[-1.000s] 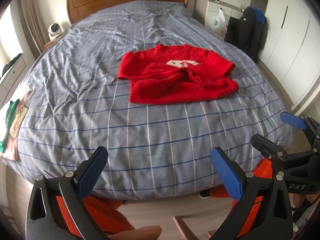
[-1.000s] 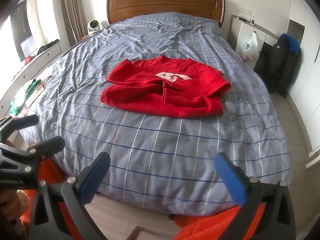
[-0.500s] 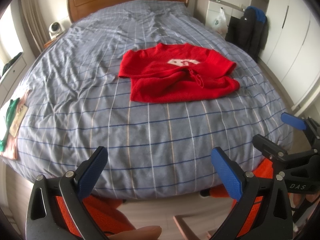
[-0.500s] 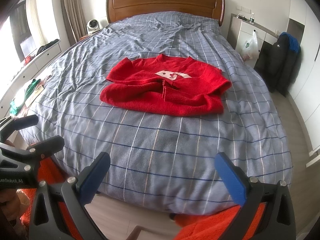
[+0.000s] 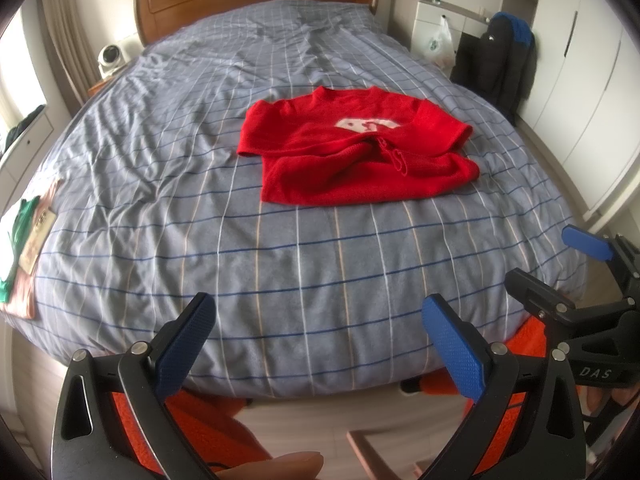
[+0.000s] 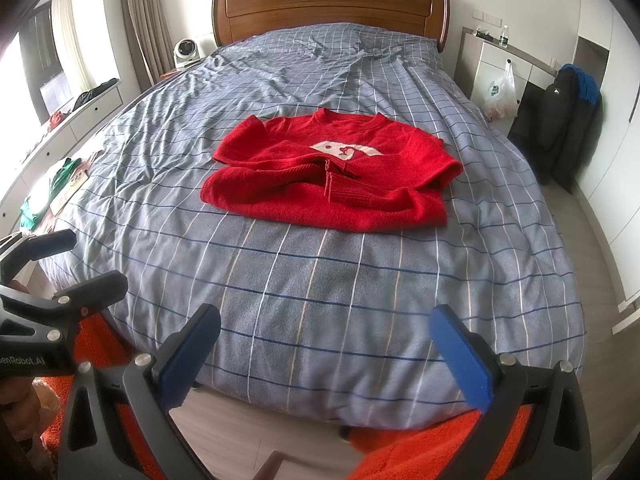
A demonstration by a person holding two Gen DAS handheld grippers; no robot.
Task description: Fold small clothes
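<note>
A small red sweater with a white chest patch lies in the middle of the bed, its sleeves folded across the front; it also shows in the right wrist view. My left gripper is open and empty, hanging over the foot of the bed, well short of the sweater. My right gripper is open and empty too, beside the left one at the bed's foot. The right gripper appears at the right edge of the left wrist view, and the left gripper at the left edge of the right wrist view.
The bed has a grey-blue checked cover and a wooden headboard. Folded green and pink clothes lie at its left edge. A dark jacket hangs by white cupboards on the right. A small fan stands left of the headboard.
Both grippers have drifted very slightly; the sweater sits a touch lower in both views. Nothing was grasped or released.
</note>
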